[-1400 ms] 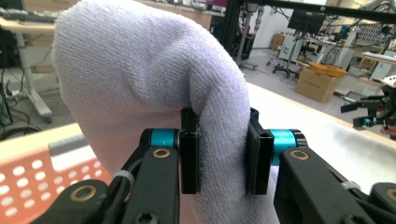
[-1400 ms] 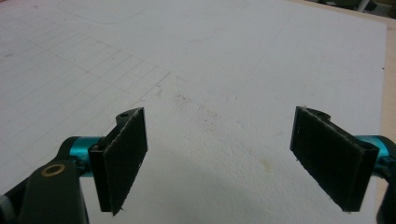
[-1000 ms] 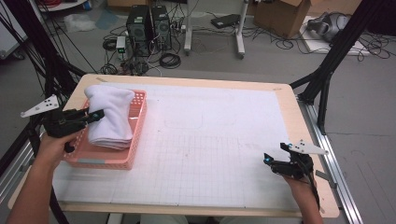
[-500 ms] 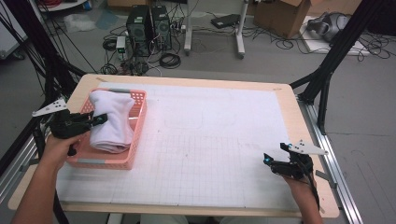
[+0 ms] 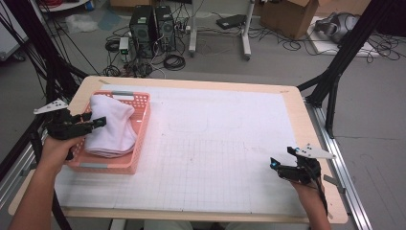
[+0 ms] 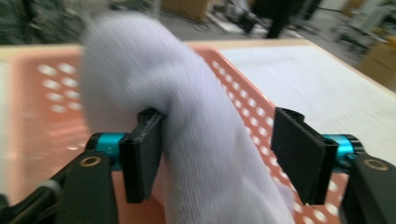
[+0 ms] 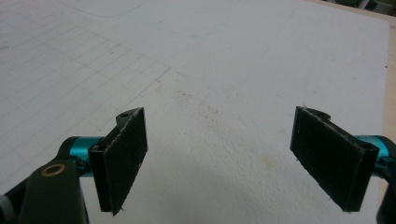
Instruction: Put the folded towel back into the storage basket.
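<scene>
Now, towel: the white towel (image 5: 111, 127) lies inside the pink basket (image 5: 140, 139)
Left gripper (image 5: 98, 121): jaws have just been opening, spread around the towel
Right gripper (image 5: 275, 164): spread, empty, far from the basket
Left for you: draw out your left hand

A lab — computer towers (image 5: 153, 29), tangled cables (image 5: 174, 61) and a cardboard box (image 5: 287, 17) ring the gridded table (image 5: 230, 158).

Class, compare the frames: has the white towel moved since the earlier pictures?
Yes. The white towel has sunk lower into the pink basket; the left gripper has just been opening around it.
</scene>
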Demonstrator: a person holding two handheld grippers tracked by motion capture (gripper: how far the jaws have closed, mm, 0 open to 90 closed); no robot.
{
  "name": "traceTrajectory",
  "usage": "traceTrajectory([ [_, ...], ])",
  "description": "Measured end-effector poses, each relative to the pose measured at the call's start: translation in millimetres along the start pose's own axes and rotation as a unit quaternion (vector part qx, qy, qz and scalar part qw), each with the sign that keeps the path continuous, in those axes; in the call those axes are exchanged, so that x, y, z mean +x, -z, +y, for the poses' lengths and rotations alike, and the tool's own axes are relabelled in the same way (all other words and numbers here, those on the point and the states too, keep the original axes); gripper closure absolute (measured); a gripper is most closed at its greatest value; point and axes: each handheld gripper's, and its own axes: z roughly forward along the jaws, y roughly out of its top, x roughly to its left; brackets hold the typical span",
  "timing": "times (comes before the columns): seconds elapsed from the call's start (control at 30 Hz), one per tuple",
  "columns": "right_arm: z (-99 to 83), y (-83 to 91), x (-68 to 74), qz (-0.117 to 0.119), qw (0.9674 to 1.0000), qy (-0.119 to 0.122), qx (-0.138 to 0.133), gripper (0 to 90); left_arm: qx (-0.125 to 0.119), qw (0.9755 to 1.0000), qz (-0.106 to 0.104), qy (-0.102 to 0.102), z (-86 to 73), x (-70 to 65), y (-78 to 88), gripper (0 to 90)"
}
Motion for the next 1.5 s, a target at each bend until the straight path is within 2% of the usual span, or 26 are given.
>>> traceTrajectory([
  [0.07, 0.1, 0.0, 0.0, 0.0, 1.0, 0.001, -0.001, 17.7, -0.015, 0.9987, 0.047, -0.014, 5.9, -3.3, 6.8, 34.0],
  [0.1, 0.3, 0.3, 0.2, 0.0, 1.0, 0.001, 0.0, 17.7, -0.023, 0.9978, 0.059, -0.017, 8.2, -5.6, 9.2, 34.3],
  [0.17, 0.5, 0.4, 0.4, 0.001, 1.0, 0.001, -0.001, 17.7, -0.029, 0.9974, 0.062, -0.024, 10.2, -10.6, 10.8, 34.9],
  [0.27, 0.7, 0.5, 0.4, 0.001, 1.0, 0.001, -0.001, 17.6, -0.014, 0.998, 0.054, -0.029, 8.6, -15.9, 6.6, 36.3],
  [0.3, 0.7, 0.4, 0.5, 0.002, 1.0, 0.001, -0.001, 17.7, 0.011, 0.9977, 0.057, -0.036, 4.1, -20.2, -1.2, 36.8],
  [0.37, 0.8, 0.6, 0.6, 0.002, 1.0, 0.002, -0.002, 17.7, 0.03, 0.9975, 0.056, -0.033, -2.1, -21.0, -9.3, 36.8],
  [0.47, 0.8, 1.7, -0.2, 0.001, 1.0, 0.002, -0.003, 17.6, 0.074, 0.9939, 0.074, -0.033, -10.6, -23.0, -22.7, 36.8],
  [0.5, 0.7, 2.0, -0.4, 0.0, 1.0, 0.0, -0.004, 17.7, 0.074, 0.9939, 0.074, -0.033, -10.6, -23.0, -22.7, 36.8],
  [0.53, 0.6, 2.0, -1.0, 0.001, 1.0, -0.001, -0.005, 17.7, 0.099, 0.9909, 0.085, -0.034, -10.6, -26.1, -30.2, 36.8],
  [0.57, 0.5, 1.9, -1.2, 0.0, 1.0, 0.0, -0.004, 17.7, 0.099, 0.9909, 0.085, -0.034, -10.6, -26.1, -30.2, 36.1],
  [0.6, 0.5, 1.8, -0.8, 0.001, 1.0, -0.001, -0.003, 17.7, 0.117, 0.9867, 0.103, -0.046, -9.7, -30.8, -38.2, 35.6],
  [0.63, 0.7, 1.2, -0.6, 0.001, 1.0, 0.001, -0.003, 17.6, 0.133, 0.9836, 0.112, -0.049, -10.1, -32.3, -42.9, 35.2],
  [0.7, 1.1, 0.8, 0.6, 0.002, 1.0, 0.003, -0.002, 17.7, 0.153, 0.9787, 0.126, -0.052, -12.0, -33.9, -51.8, 34.6],
  [0.73, 1.3, 0.7, 1.0, 0.003, 1.0, 0.002, -0.002, 17.6, 0.161, 0.9767, 0.133, -0.051, -13.0, -33.5, -55.4, 34.7],
  [0.77, 1.3, 0.7, 1.0, 0.003, 1.0, 0.002, -0.002, 17.6, 0.161, 0.9767, 0.133, -0.051, -13.0, -33.5, -55.4, 34.8],
  [0.8, 1.0, 0.8, 0.9, 0.002, 1.0, 0.002, -0.001, 17.7, 0.17, 0.9742, 0.139, -0.051, -13.9, -33.1, -58.6, 35.0],
  [0.83, 1.0, 1.0, 0.4, 0.002, 1.0, 0.002, -0.003, 17.7, 0.183, 0.9703, 0.151, -0.047, -15.8, -31.4, -64.5, 35.0],
  [0.87, 0.8, 1.3, 0.2, 0.002, 1.0, 0.001, -0.002, 17.7, 0.192, 0.9685, 0.152, -0.044, -16.7, -29.9, -67.0, 35.0],
  [0.9, 0.6, 1.4, -0.4, 0.002, 1.0, 0.002, -0.003, 17.7, 0.199, 0.9674, 0.151, -0.039, -17.8, -28.6, -69.6, 35.0],
  [0.93, 0.6, 1.5, -0.5, 0.002, 1.0, 0.001, -0.003, 17.6, 0.199, 0.9674, 0.151, -0.039, -17.8, -28.6, -69.6, 35.0],
  [0.97, 0.6, 1.3, -0.5, 0.002, 1.0, 0.001, -0.003, 17.6, 0.214, 0.9653, 0.147, -0.029, -20.4, -25.7, -74.9, 35.0],
  [1.0, 0.6, 1.3, -0.5, 0.002, 1.0, 0.003, -0.002, 17.7, 0.219, 0.9648, 0.144, -0.025, -21.6, -24.7, -77.5, 35.0],
  [1.17, 0.8, 0.5, 0.3, 0.004, 1.0, 0.003, -0.001, 17.7, 0.227, 0.9645, 0.135, -0.011, -24.1, -23.8, -85.5, 33.7],
  [1.23, 0.7, 0.5, 0.3, 0.004, 1.0, 0.001, -0.001, 17.6, 0.222, 0.9672, 0.123, 0.003, -24.8, -21.7, -87.7, 33.6],
  [1.3, 0.6, 0.4, 0.3, 0.004, 1.0, 0.001, 0.0, 17.7, 0.219, 0.9702, 0.103, 0.002, -25.5, -20.4, -88.0, 35.6],
  [1.5, 0.7, 0.2, 0.6, 0.005, 1.0, 0.004, 0.001, 17.6, 0.205, 0.9777, 0.036, -0.028, -28.6, -20.8, -89.1, 45.1],
])
